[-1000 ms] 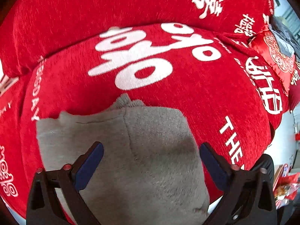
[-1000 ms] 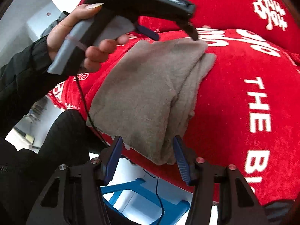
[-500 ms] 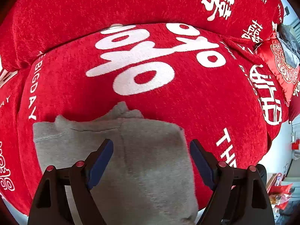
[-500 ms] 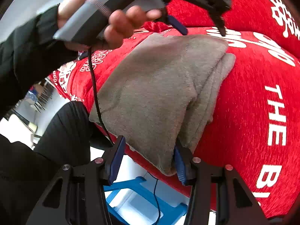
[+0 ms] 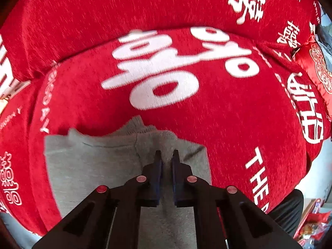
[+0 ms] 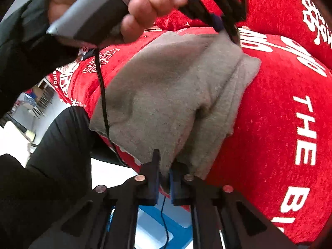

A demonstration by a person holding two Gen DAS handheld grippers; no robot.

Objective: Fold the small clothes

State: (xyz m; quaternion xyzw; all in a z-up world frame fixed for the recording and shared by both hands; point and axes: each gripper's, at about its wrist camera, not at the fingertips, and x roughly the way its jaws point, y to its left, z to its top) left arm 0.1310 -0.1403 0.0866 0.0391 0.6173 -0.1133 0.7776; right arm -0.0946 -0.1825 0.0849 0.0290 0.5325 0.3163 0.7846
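A folded grey garment (image 5: 93,166) lies on the red seat cushion (image 5: 228,124) with white lettering. My left gripper (image 5: 166,157) points down onto the garment's far edge, its jaws closing to a narrow slit with a pinch of grey cloth between them. In the right wrist view the garment (image 6: 166,87) stretches from the left gripper (image 6: 226,27) at its far corner to my right gripper (image 6: 165,166), whose jaws are closing on the near corner that hangs over the cushion's front edge (image 6: 280,124).
A person's hand (image 6: 145,6) in a black sleeve holds the left tool, and its cable (image 6: 102,95) dangles across the garment. A black-clad leg (image 6: 58,145) and a blue stool (image 6: 178,232) are below the seat's edge. The red backrest (image 5: 103,20) rises behind, with a red pillow (image 5: 319,62) at right.
Both grippers' jaws went from wide apart to nearly together, each catching grey cloth. The right gripper moved in onto the garment's near corner.
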